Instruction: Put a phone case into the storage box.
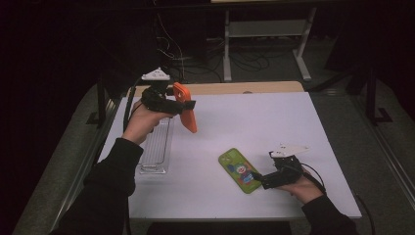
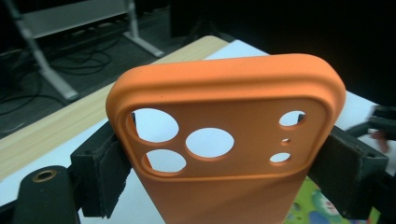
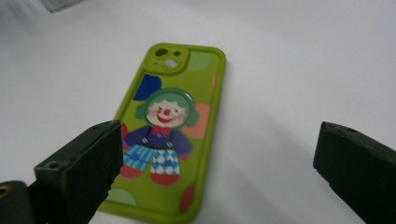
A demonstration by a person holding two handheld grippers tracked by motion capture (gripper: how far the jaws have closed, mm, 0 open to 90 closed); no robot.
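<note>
Jaws spread wide, the right gripper (image 1: pixel 260 179) hovers at the near end of a green clown-printed phone case (image 1: pixel 239 170) lying flat on the white table (image 1: pixel 274 122), while the left gripper (image 1: pixel 188 105) clamps an orange silicone phone case (image 1: pixel 186 113) aloft.

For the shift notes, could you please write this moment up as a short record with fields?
Surface: white table
Left claw: shut on the orange phone case, pads pressing its two long edges, case lifted clear of the table
Right claw: open, jaws wide apart, at the near end of the green clown phone case
Green clown phone case: lying flat on the table, picture side up, not gripped
Clear tray: on the table under the left hand, beside the left edge
</note>
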